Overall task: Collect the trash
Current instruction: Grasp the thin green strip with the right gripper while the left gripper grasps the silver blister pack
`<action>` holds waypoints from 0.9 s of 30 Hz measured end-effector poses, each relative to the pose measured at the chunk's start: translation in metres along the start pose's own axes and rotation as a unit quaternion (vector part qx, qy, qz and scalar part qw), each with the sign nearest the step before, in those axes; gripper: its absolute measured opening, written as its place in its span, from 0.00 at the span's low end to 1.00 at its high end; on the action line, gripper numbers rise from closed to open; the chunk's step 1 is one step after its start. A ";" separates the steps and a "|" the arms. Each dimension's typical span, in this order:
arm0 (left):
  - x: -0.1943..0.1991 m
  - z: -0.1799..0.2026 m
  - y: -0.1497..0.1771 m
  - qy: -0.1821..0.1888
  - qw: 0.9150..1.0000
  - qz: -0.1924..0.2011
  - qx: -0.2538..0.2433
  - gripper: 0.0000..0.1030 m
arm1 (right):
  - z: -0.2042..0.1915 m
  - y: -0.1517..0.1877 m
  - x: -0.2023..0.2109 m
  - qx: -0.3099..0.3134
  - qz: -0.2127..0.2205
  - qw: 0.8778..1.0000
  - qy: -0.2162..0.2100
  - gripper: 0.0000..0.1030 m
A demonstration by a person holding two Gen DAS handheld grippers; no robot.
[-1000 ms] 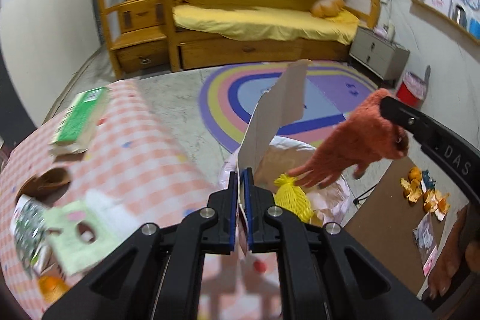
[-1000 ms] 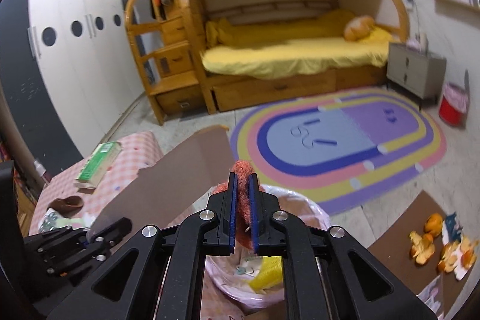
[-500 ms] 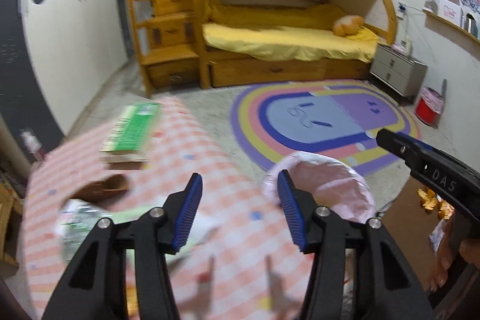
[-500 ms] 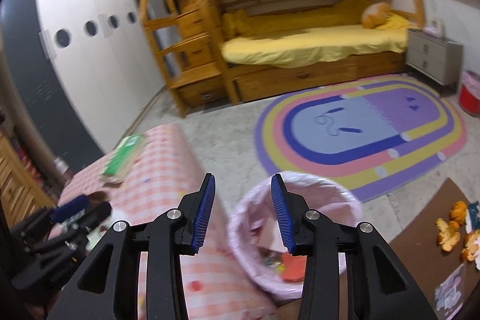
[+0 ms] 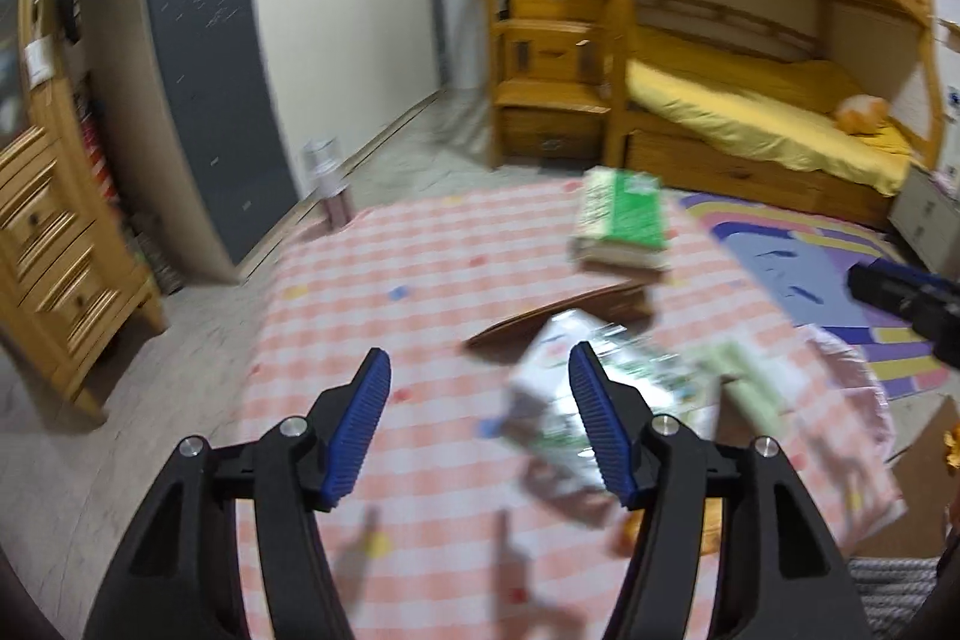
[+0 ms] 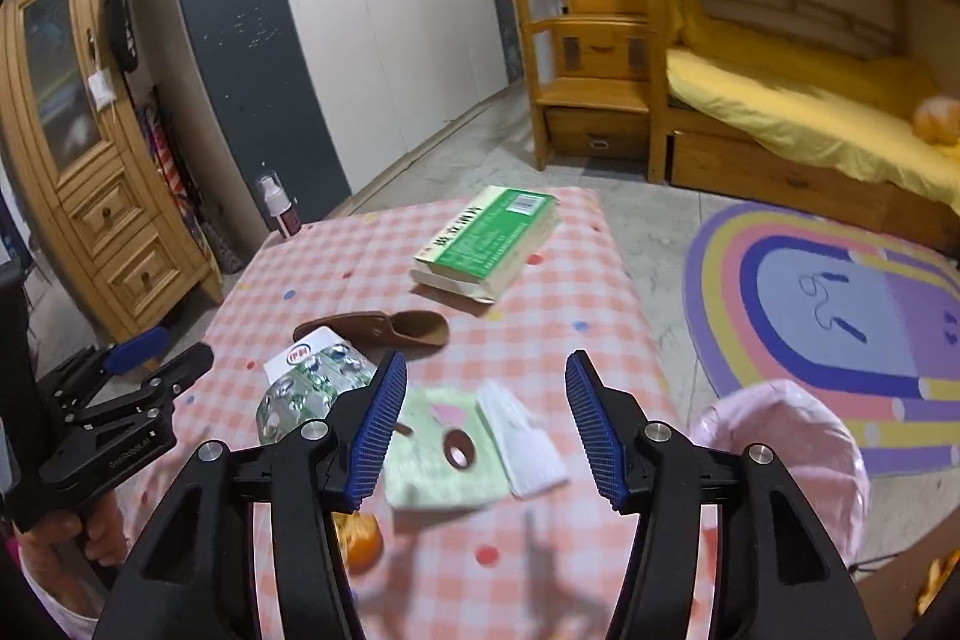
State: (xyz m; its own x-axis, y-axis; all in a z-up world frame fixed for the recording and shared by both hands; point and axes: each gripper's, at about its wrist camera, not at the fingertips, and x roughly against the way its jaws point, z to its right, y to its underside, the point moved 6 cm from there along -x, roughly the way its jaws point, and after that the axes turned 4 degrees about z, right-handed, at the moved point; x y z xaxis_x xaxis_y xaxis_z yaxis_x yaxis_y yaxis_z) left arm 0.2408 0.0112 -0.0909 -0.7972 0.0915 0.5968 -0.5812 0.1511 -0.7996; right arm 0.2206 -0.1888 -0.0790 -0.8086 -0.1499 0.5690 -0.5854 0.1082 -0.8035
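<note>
Both claws, left claw (image 5: pixel 474 421) and right claw (image 6: pixel 483 412), released and empty, jaws just been opening, over checkered tabletop (image 6: pixel 564 274); crumpled foil wrapper (image 6: pixel 306 382) lies near-left, likely light, crinkly, slippery, so pinch its raised edge.

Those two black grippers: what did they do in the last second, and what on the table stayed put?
Both let go: the left gripper dropped its cardboard piece and the right gripper its orange glove over the pink-lined bin. Their jaws have just been opening, with nothing between them now, and both swung left from the bin to the checked table. The green book, brown case and wrappers stayed put.
</note>
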 end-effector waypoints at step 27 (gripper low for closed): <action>-0.013 0.026 0.017 0.018 0.999 -0.027 -0.019 0.63 | -0.015 0.062 -0.020 0.082 -0.085 0.993 -0.016 0.58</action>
State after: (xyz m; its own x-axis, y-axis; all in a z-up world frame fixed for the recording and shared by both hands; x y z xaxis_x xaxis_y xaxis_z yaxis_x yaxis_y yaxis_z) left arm 0.2372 -0.0130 -0.1139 -0.7580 0.1178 0.6415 -0.6162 0.1931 -0.7636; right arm 0.1996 -0.1641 -0.1375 -0.6958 -0.1834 0.6944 -0.6931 -0.0817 -0.7162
